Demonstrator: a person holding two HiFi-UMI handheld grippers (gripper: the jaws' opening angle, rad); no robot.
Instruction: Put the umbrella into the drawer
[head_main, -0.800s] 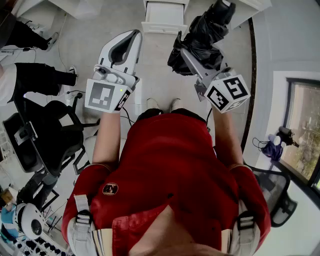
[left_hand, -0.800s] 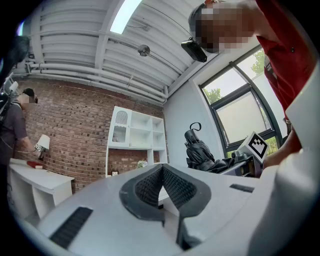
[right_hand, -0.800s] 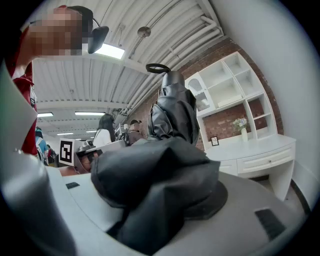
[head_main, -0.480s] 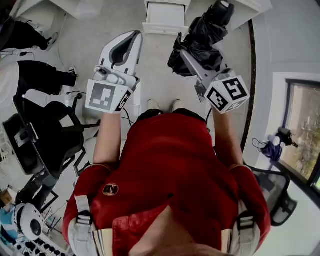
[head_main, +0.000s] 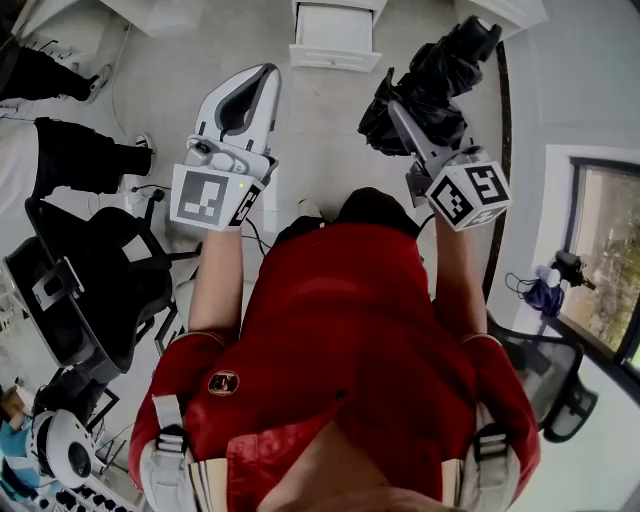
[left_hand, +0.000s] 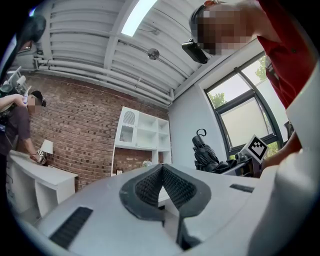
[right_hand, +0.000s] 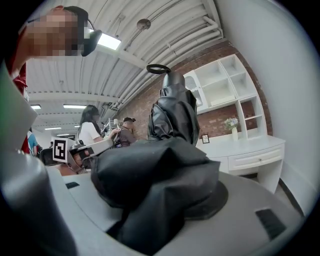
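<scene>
**Umbrella in hand, drawer not yet reached**

The right gripper (head_main: 398, 108) has its jaws clamped on the folded black umbrella (right_hand: 172, 112). In the right gripper view, bunched fabric fills the space between the jaws and spills over them, so they stand wide around the bundle and do not meet. The rest of the umbrella rises up and away from the jaws, with its wrist loop (right_hand: 158, 68) at the far end. The grip looks to sit on the loose canopy near one end, though the fabric hides exactly what the pads press on.

The left gripper (left_hand: 161, 170) is closed with nothing in it. Its ribbed pads meet at the tip, and it is held out level, well apart from the umbrella.

In the head view, the white drawer (head_main: 333, 58) stands pulled open ahead of the person, across a stretch of bare floor (head_main: 320, 140). The umbrella hangs in the air to the right of the drawer, not over it.

By my judgement, the pick-up is done and the drawer is already open. What remains is to carry the umbrella over the opening, lay it inside, and let go. Whether it fits lengthwise cannot be told from here.
</scene>
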